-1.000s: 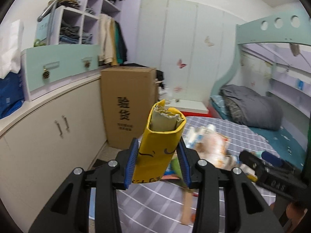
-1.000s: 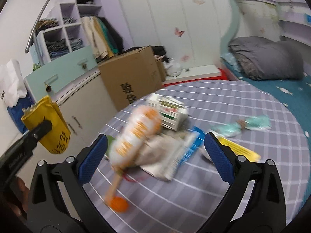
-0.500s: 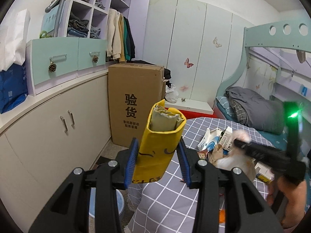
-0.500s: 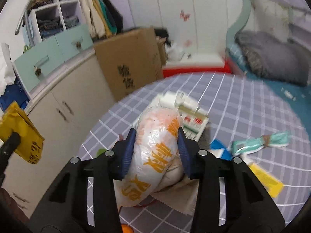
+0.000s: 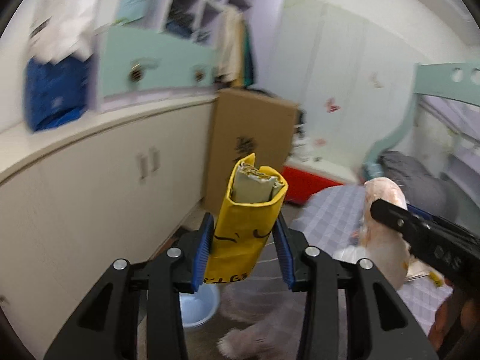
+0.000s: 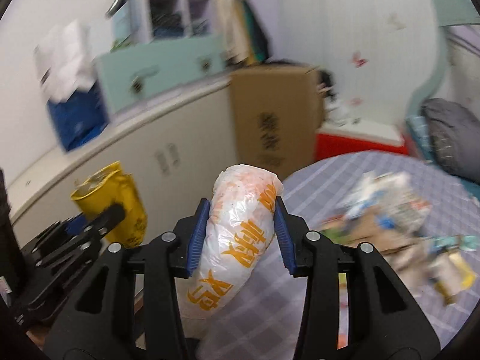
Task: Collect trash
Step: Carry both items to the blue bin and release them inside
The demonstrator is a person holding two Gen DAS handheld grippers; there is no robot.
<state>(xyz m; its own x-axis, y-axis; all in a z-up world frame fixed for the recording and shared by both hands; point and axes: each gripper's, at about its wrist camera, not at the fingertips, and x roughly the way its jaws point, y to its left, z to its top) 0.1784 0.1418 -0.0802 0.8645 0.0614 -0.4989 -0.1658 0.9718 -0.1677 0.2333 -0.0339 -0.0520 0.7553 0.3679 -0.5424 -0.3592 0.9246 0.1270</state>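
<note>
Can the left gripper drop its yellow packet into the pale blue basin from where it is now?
Probably yes. The left gripper, shut on the yellow packet, hangs above the pale blue basin on the floor, with nothing between them. The basin is partly hidden behind the gripper, so alignment is uncertain.

A yellow packet (image 5: 249,225) with black marks, rolled around greyish paper that shows at its open top, stands nearly upright and is clamped at its lower half. A white plastic bag (image 6: 240,237) printed with orange characters is bunched into a long bundle, tilted and pinched at its middle. More wrappers (image 6: 393,210), blurred, lie scattered on the checked worktop (image 6: 324,186).
</note>
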